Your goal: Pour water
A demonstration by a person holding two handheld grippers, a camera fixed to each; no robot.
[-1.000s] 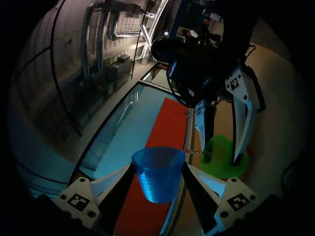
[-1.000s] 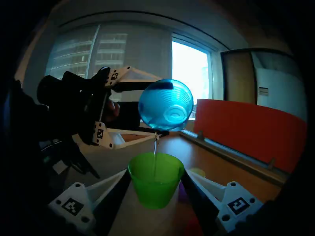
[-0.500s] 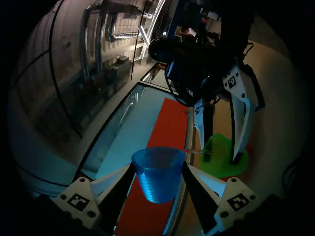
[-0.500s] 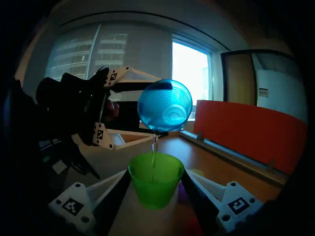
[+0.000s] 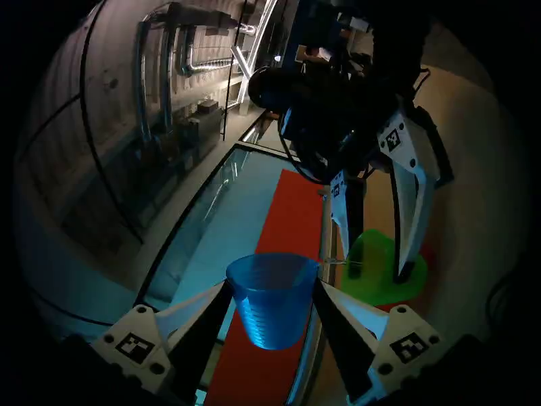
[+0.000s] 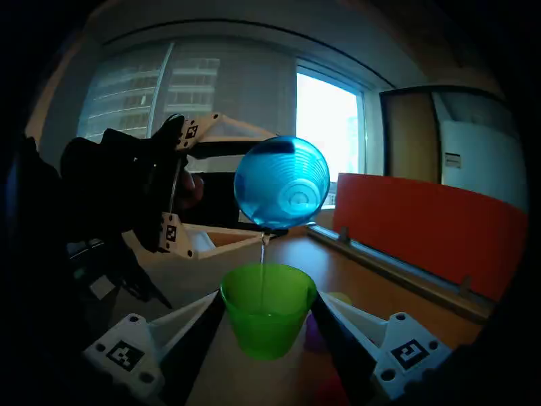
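In the left gripper view my left gripper is shut on a blue ribbed cup. The right gripper view shows that blue cup tipped on its side above a green cup, its base facing the camera. A thin stream of water falls from its lower rim into the green cup. My right gripper is shut on the green cup and holds it upright. Farther off in the left gripper view, the right gripper holds the green cup.
An orange partition runs along the back of a wooden desk, on the right in the right gripper view. Windows lie behind the cups. A hand and a dark sleeve hold the left gripper.
The blue cup has tipped a little further and shifted slightly left and up in the right gripper view. Water keeps streaming into the green cup. The green cup stays still.
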